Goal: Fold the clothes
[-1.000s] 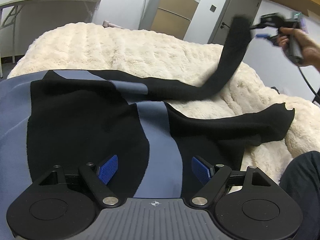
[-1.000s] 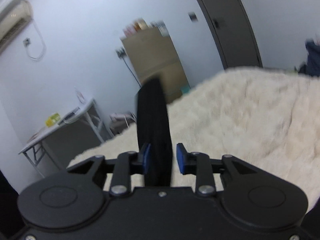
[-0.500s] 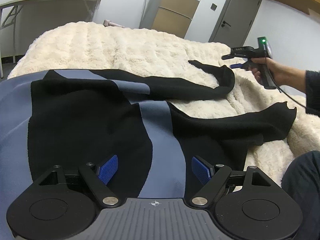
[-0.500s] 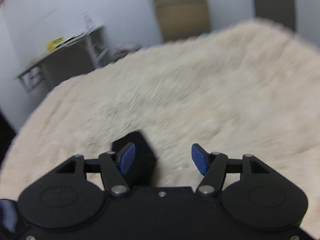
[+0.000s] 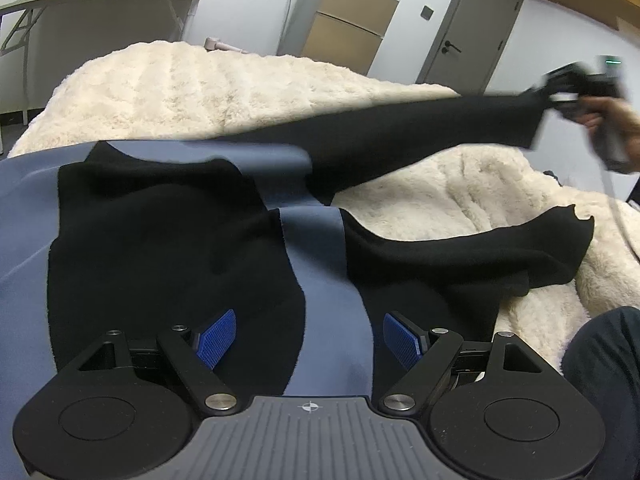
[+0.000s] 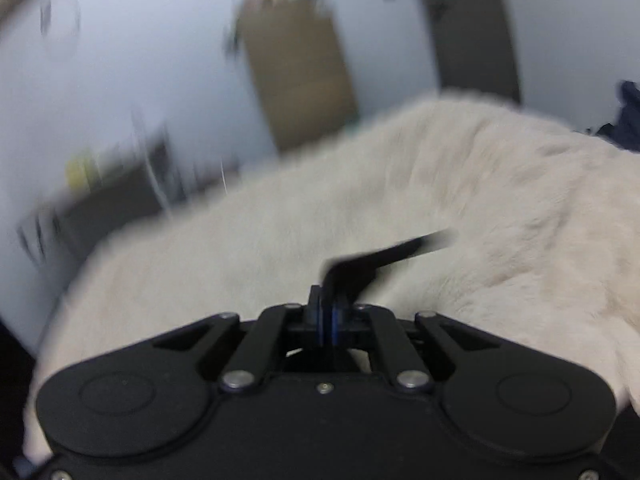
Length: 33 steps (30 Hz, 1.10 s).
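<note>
Left gripper (image 5: pixel 310 338) is held low over the black-and-blue garment (image 5: pixel 168 248), angled down at it, jaws apart, blue pads clear of the fabric and nothing between them. The garment lies spread on the cream fleece-covered bed (image 5: pixel 224 88); one black sleeve (image 5: pixel 472 248) rests across the fleece toward the right. Right gripper (image 6: pixel 328 314) is out at the far right, gripped by a hand (image 5: pixel 618 120) that the frame edge partly cuts off. Its jaws have just been closing and are now clamped on the end of the other sleeve (image 5: pixel 420 136), which is lifted off the bed and drawn out nearly straight. In the right wrist view only a short tab of black cloth sticks out past the pads; the rest of the sleeve is hidden behind the gripper body. That view is heavily motion-blurred: the table and brown cabinet behind are smears. A dark-trousered leg (image 5: pixel 604 364) is cropped at lower right.
</note>
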Motion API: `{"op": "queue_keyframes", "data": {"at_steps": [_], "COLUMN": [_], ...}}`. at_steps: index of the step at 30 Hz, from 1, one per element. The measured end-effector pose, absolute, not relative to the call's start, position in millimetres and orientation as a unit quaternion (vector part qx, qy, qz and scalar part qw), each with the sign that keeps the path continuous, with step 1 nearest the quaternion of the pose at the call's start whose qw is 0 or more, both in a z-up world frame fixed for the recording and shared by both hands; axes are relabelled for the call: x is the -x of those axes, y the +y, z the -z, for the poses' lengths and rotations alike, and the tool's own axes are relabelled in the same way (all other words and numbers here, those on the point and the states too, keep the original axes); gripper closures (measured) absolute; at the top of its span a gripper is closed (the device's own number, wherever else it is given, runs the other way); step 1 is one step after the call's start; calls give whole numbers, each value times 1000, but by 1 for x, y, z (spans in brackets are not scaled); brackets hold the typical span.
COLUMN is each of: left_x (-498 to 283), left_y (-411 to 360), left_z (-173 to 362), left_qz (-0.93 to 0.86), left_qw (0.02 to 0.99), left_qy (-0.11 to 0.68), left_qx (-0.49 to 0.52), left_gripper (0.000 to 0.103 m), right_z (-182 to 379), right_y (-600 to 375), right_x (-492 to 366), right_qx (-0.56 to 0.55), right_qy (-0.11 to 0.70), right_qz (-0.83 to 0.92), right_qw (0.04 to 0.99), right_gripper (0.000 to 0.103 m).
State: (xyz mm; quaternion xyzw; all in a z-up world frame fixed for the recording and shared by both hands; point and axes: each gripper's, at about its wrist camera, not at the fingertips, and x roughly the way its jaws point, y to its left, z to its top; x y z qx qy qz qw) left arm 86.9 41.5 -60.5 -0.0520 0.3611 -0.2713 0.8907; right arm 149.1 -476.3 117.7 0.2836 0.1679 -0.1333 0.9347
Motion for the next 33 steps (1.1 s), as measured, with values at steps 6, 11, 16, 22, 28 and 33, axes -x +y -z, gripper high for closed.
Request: {"op": "queue_keyframes", "data": {"at_steps": [6, 11, 16, 22, 28, 33], "left_x": [-81, -76, -78, -76, -78, -82], "left_y": [39, 43, 43, 43, 39, 39], "left_z": [61, 58, 56, 58, 61, 65], "left_qz": [275, 271, 274, 274, 270, 266], "left_qw": [890, 893, 893, 891, 891, 890], "left_qy": [362, 358, 355, 360, 364, 369], "left_qx": [31, 37, 39, 36, 30, 36], "left_gripper": [26, 26, 26, 26, 26, 26], "right_z": [-125, -96, -53, -2, 29, 1], "right_y": [-481, -512, -531, -533, -546, -553], "right_x": [-182, -212, -184, -194, -262, -262], "right_qx": [-293, -264, -261, -295, -321, -290], "right_qy": [165, 250, 266, 268, 251, 208], "right_qz": [144, 101, 89, 52, 88, 81], "right_qw": [931, 926, 924, 916, 909, 931], "right_gripper": [75, 48, 45, 48, 69, 102]}}
